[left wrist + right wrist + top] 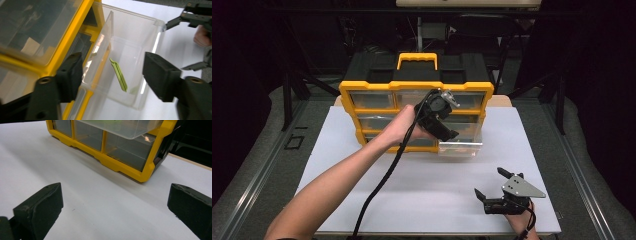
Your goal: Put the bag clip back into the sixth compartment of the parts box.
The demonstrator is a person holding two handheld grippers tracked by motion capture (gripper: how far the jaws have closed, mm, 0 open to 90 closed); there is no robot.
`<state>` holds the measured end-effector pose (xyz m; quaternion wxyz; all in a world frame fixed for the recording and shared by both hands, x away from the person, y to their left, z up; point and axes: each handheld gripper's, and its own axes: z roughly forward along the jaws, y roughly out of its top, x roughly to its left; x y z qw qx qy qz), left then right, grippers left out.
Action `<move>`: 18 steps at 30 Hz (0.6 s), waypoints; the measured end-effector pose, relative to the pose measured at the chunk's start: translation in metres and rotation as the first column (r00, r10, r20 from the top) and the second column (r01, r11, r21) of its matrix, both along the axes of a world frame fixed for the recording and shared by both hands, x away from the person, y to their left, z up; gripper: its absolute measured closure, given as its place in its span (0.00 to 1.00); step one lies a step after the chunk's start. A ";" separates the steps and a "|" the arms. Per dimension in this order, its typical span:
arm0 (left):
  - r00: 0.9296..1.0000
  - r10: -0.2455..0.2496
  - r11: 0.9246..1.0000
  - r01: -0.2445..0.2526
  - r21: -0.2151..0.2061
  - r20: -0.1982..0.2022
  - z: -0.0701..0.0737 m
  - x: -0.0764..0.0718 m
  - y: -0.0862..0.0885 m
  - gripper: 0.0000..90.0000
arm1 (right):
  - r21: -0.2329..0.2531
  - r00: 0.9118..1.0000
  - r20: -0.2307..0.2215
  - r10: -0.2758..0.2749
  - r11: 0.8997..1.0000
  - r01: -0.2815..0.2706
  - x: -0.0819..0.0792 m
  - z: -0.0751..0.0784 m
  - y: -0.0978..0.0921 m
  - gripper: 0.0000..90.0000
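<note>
A clear plastic drawer [130, 50] juts from the yellow organizer's [362, 90] lower right — a green strip [119, 74] lies inside.

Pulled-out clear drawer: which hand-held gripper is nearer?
Left. The left hand-held gripper hangs open just above the clear drawer, where a green strip lies. The right hand-held gripper sits open, nearer the table's front edge.
</note>
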<state>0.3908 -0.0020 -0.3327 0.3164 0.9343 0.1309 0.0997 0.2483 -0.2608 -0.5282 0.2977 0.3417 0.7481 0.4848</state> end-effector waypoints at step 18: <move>0.999 0.046 0.998 -0.045 -0.033 0.015 0.001 -0.018 0.069 0.08 | -0.010 1.000 0.000 -0.002 1.000 0.002 0.001 -0.001 0.002 0.00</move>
